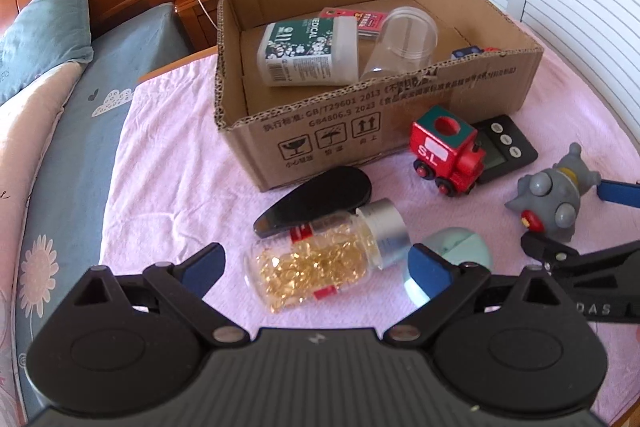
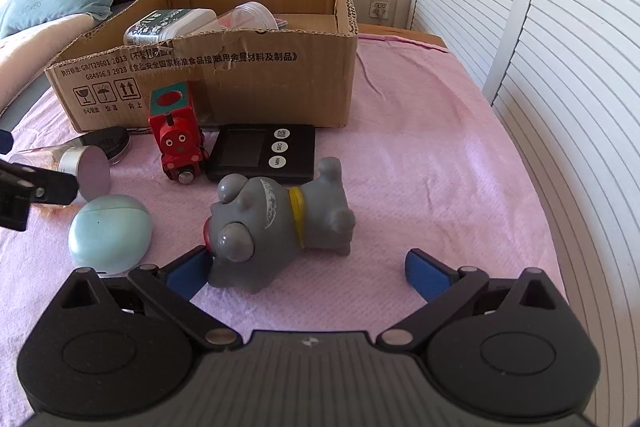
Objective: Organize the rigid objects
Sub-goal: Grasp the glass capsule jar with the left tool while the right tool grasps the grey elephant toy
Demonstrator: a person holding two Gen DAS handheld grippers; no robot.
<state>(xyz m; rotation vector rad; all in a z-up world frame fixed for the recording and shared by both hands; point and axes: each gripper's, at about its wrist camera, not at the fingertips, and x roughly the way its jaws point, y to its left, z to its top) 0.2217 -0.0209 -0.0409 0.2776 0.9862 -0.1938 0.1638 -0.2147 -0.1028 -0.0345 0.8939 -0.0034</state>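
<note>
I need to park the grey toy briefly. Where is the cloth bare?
Bare: the pink cloth right of the timer and grey toy, toward the shutters. Crowded: in front of the cardboard box, around the red train.

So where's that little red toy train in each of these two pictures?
Left wrist view: the red toy train sits right of centre, by the front right corner of the cardboard box, partly on the black timer.
Right wrist view: the red toy train is left of centre, facing the camera, in front of the box.
Shared landmark: the timer beside it.
</note>
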